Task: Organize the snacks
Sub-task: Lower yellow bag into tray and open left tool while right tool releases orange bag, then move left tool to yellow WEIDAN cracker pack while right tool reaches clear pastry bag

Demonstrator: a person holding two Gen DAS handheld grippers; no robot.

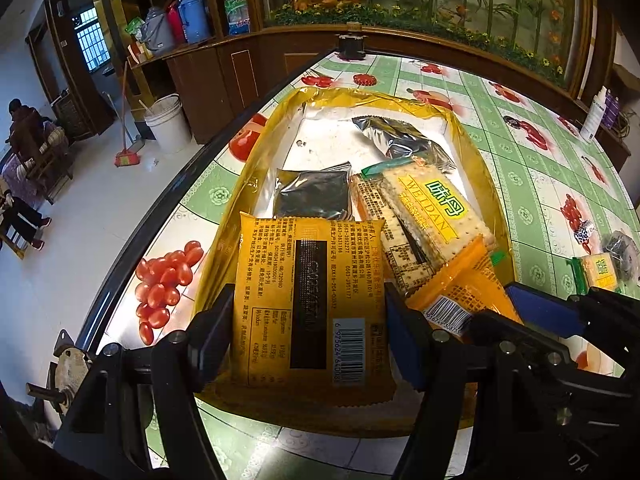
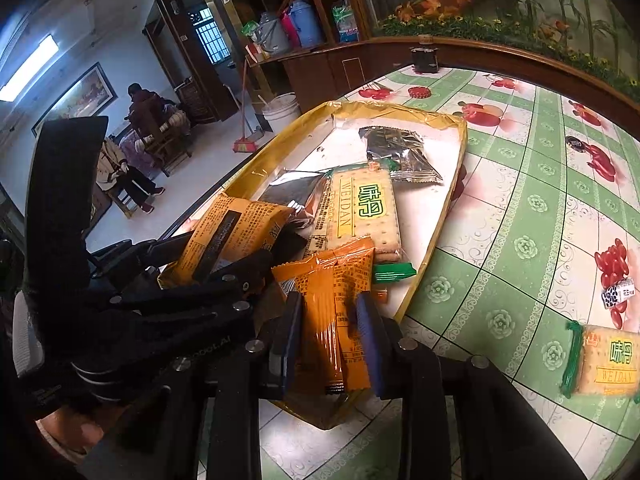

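Note:
A yellow tray (image 1: 472, 136) with a white floor lies on the fruit-print table. It holds two black foil packets (image 1: 312, 194), (image 1: 400, 136) and a WEIDAN cracker pack (image 1: 432, 208). My left gripper (image 1: 308, 344) is shut on a wide yellow snack packet (image 1: 308, 288), barcode side up, over the tray's near end. Just to its right, my right gripper (image 2: 331, 342) is shut on a narrow orange packet (image 2: 332, 308), which stands upright between the blue pads (image 2: 370, 344) above the tray's near corner. The two grippers sit close side by side.
On the table right of the tray lie another WEIDAN cracker pack (image 2: 604, 360) and a small black-and-white wrapped sweet (image 2: 618, 292). A dark jar (image 1: 352, 44) stands at the far edge. The table's edge (image 1: 160, 208) runs close along the tray's left side. People sit far off left.

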